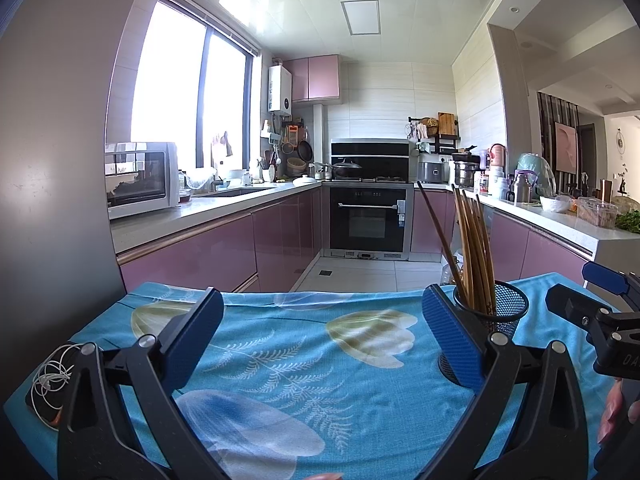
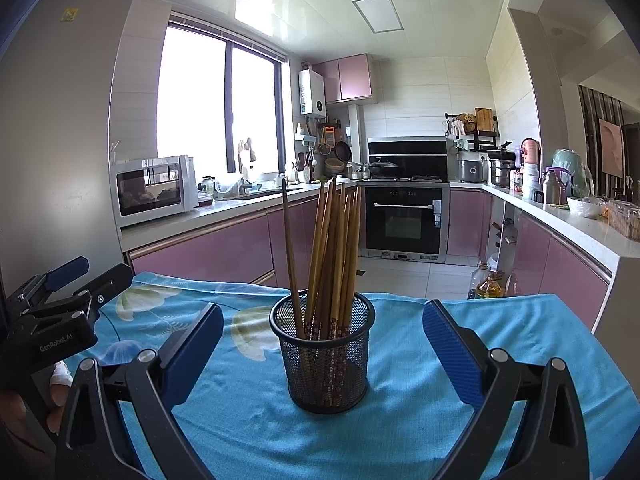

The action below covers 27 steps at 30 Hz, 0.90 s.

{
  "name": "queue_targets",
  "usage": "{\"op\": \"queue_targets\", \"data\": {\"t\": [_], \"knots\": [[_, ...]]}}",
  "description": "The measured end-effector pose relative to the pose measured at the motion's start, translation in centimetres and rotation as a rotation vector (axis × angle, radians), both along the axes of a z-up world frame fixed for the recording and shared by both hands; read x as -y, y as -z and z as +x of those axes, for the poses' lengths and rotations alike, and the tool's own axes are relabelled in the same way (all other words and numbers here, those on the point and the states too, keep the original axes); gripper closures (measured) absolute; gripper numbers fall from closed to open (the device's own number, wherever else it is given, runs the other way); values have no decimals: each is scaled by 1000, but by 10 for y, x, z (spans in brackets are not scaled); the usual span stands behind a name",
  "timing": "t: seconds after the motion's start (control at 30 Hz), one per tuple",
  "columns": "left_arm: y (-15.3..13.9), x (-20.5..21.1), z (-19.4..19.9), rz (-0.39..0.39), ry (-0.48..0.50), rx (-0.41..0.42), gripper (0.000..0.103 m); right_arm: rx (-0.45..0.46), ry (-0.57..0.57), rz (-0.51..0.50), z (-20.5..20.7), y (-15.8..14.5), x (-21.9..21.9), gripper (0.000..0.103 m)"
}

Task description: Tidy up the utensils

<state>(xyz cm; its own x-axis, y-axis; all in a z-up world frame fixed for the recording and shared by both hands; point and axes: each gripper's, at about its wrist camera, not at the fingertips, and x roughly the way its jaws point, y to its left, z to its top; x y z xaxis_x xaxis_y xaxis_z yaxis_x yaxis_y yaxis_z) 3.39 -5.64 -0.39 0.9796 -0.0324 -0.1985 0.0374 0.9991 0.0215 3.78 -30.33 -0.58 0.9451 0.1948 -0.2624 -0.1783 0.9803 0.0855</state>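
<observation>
Your black mesh cup stands upright on the worktop's blue flowered cloth. It is round and see-through, like a net. Long brown chopsticks stand in it, bunched and leaning a little. One darker stick leans off to the left. Your right gripper has its fingers wide apart, with the cup between them but not touching. Your left gripper is spread wide too, holding nothing, with the cup just right of it. A white cord lies at the near left.
</observation>
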Motion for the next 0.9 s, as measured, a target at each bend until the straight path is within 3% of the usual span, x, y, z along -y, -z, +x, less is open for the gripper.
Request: {"op": "queue_targets", "data": {"t": [0.9], "knots": [[0,0,0,-2,1,-3,5,-3,-1,11,-1,2,3,7]]}}
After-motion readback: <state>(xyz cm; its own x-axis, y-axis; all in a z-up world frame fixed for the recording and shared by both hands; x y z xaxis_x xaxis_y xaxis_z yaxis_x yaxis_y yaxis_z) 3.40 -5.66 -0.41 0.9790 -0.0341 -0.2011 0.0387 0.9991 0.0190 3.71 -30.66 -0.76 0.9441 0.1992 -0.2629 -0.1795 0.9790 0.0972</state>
